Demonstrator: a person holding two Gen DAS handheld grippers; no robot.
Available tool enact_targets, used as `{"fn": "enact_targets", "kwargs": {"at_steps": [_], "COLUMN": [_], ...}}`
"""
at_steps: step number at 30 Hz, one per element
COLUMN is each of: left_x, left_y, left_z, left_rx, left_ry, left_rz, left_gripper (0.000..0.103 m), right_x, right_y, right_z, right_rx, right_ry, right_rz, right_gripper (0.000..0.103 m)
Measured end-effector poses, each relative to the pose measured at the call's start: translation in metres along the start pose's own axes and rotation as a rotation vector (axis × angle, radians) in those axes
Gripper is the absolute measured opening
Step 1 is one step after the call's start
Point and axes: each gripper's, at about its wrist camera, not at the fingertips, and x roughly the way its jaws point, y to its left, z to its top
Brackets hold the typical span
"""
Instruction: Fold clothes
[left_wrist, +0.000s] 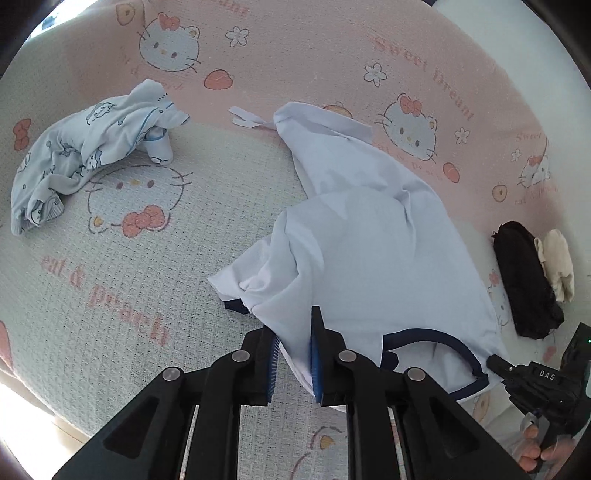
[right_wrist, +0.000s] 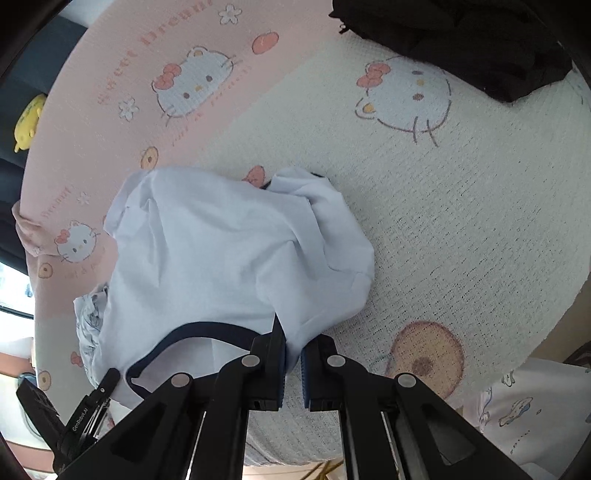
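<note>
A white T-shirt with navy neck trim lies crumpled on the cartoon-cat bedspread, its neck end lifted toward me. My left gripper is shut on the shirt's shoulder fabric, which shows between the blue pads. In the right wrist view the same T-shirt bunches ahead, and my right gripper pinches the other shoulder beside the navy neckline. Each gripper shows in the other's view: the right gripper at the collar's far side, the left gripper at lower left.
A light blue printed garment lies crumpled at the left. A black garment and a cream cloth sit at the right. A yellow plush toy sits beyond the bed's far edge. Another printed garment hangs by the near edge.
</note>
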Motion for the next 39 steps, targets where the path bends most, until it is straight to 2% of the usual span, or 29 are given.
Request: {"fn": "enact_targets", "kwargs": {"at_steps": [3, 7, 10, 11, 12, 16, 18, 19, 20, 22, 24, 28, 31, 34, 35, 39], "left_x": [0.000, 0.003, 0.006, 0.006, 0.006, 0.005, 0.008, 0.010, 0.012, 0.015, 0.019, 0.031, 0.026, 0.025, 0.025, 0.028], "left_y": [0.005, 0.015, 0.022, 0.024, 0.025, 0.031, 0.033, 0.033, 0.033, 0.034, 0.035, 0.036, 0.038, 0.044, 0.047, 0.059], "left_z": [0.003, 0.003, 0.001, -0.001, -0.003, -0.009, -0.012, -0.013, -0.016, -0.021, -0.025, -0.027, -0.021, -0.012, -0.009, 0.000], "left_rx": [-0.043, -0.123, -0.159, -0.162, -0.164, -0.177, -0.181, -0.181, -0.184, -0.202, -0.231, -0.257, -0.244, -0.259, -0.268, -0.338], "left_ry": [0.002, 0.050, 0.088, 0.100, 0.107, 0.137, 0.152, 0.166, 0.175, 0.161, 0.162, 0.215, 0.173, 0.159, 0.154, 0.117], "left_rz": [-0.050, -0.119, -0.136, -0.134, -0.137, -0.154, -0.172, -0.172, -0.169, -0.187, -0.198, -0.201, -0.163, -0.157, -0.157, -0.174], "left_gripper": [0.012, 0.013, 0.013, 0.014, 0.014, 0.014, 0.015, 0.024, 0.044, 0.071, 0.072, 0.072, 0.072, 0.072, 0.072, 0.072], "right_x": [-0.009, -0.015, -0.022, -0.025, -0.027, -0.036, -0.040, -0.041, -0.043, -0.045, -0.047, -0.040, -0.032, -0.026, -0.013, -0.011], "right_y": [-0.001, -0.007, -0.006, -0.006, -0.007, -0.016, -0.020, -0.022, -0.023, -0.024, -0.025, -0.021, -0.017, -0.014, -0.001, -0.006], "right_z": [0.002, -0.006, -0.013, -0.016, -0.017, -0.017, -0.017, -0.016, -0.015, -0.013, -0.012, -0.009, -0.008, -0.005, 0.002, 0.010], "right_rx": [-0.036, -0.062, -0.086, -0.094, -0.099, -0.090, -0.086, -0.086, -0.086, -0.089, -0.090, -0.096, -0.110, -0.130, -0.126, -0.051], "right_ry": [-0.016, 0.024, 0.045, 0.043, 0.040, 0.036, 0.034, 0.032, 0.029, 0.017, 0.015, 0.034, 0.051, 0.076, 0.080, 0.078], "right_rz": [-0.001, -0.022, -0.070, -0.090, -0.097, -0.086, -0.084, -0.091, -0.099, -0.103, -0.093, -0.091, -0.106, -0.118, -0.116, -0.064], "right_gripper": [0.004, 0.005, 0.021, 0.029, 0.033, 0.034, 0.041, 0.043, 0.045, 0.045, 0.046, 0.050, 0.052, 0.053, 0.053, 0.054]}}
